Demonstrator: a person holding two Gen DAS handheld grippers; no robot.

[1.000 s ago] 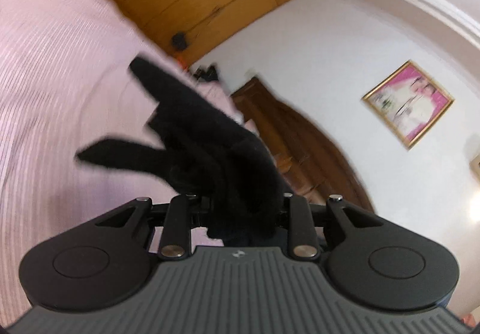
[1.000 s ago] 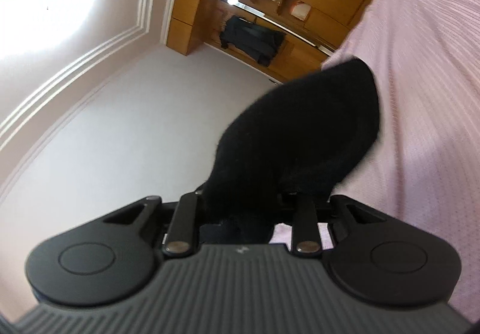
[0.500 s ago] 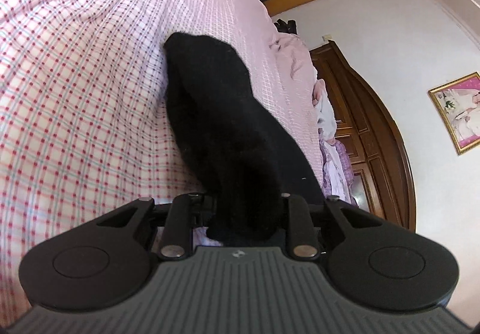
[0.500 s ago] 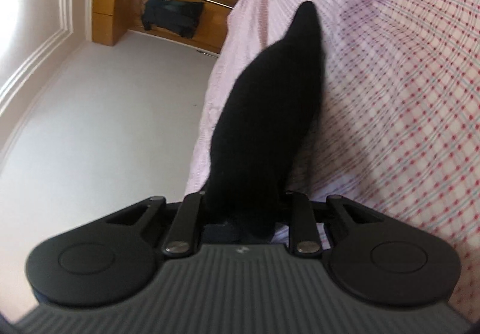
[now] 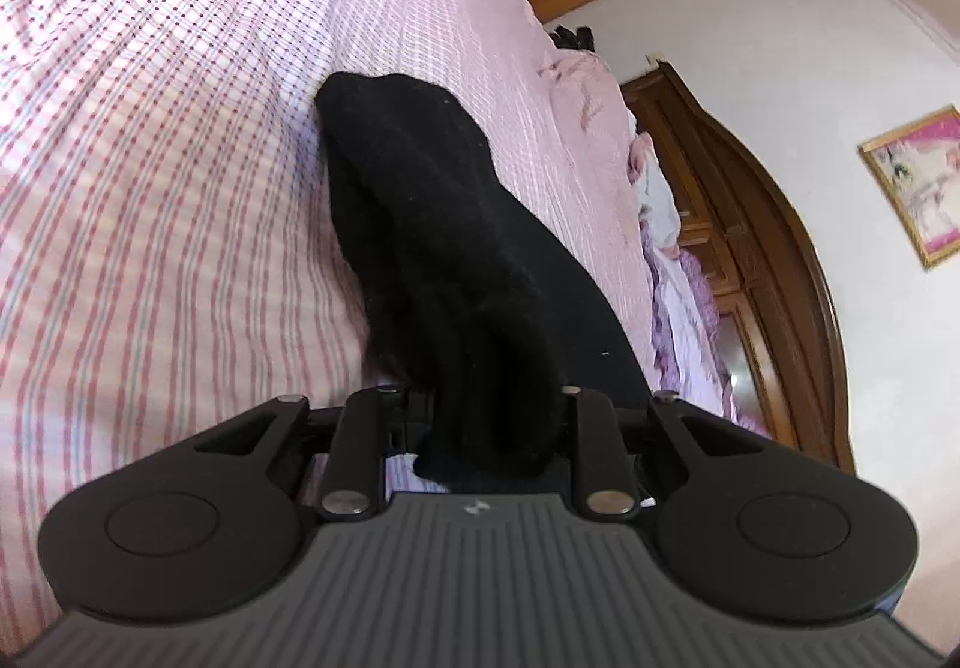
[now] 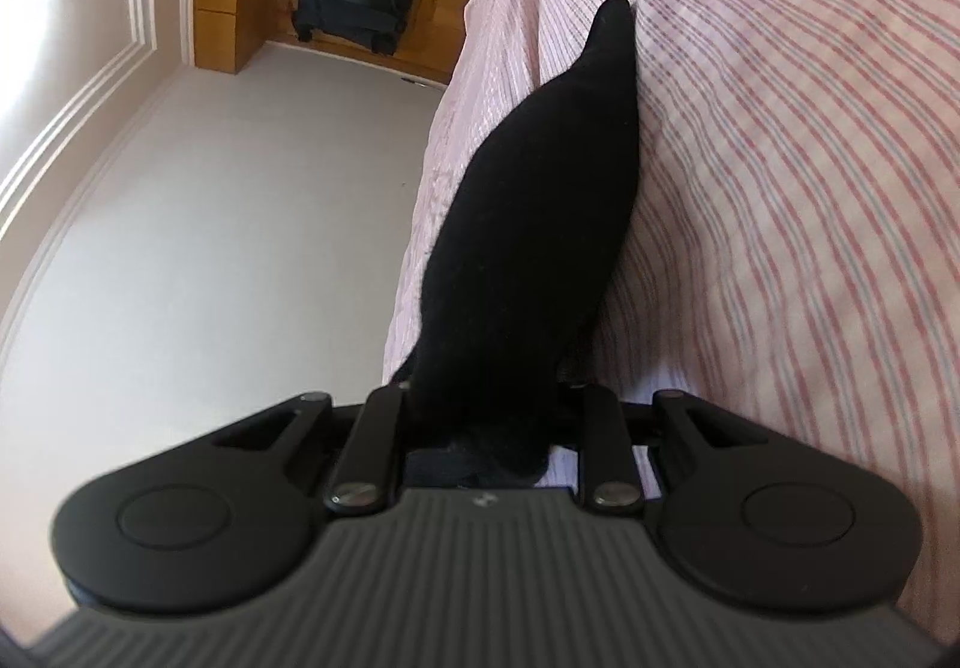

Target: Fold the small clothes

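We see the sock (image 5: 444, 248) stretched over the bed (image 5: 150, 188), its far end lying near the bed's edge. Our left gripper (image 5: 480, 428) and right gripper (image 6: 486, 428) each pinch one end of it.

Pink checked bedsheet (image 5: 180, 188); black sock (image 5: 420, 200) atop

A plain black knitted sock (image 5: 456, 260) runs ahead between the black gripper fingers; beside it spreads a pink-and-white checked cotton bedsheet (image 5: 150, 224) with fine red and pale blue lines.
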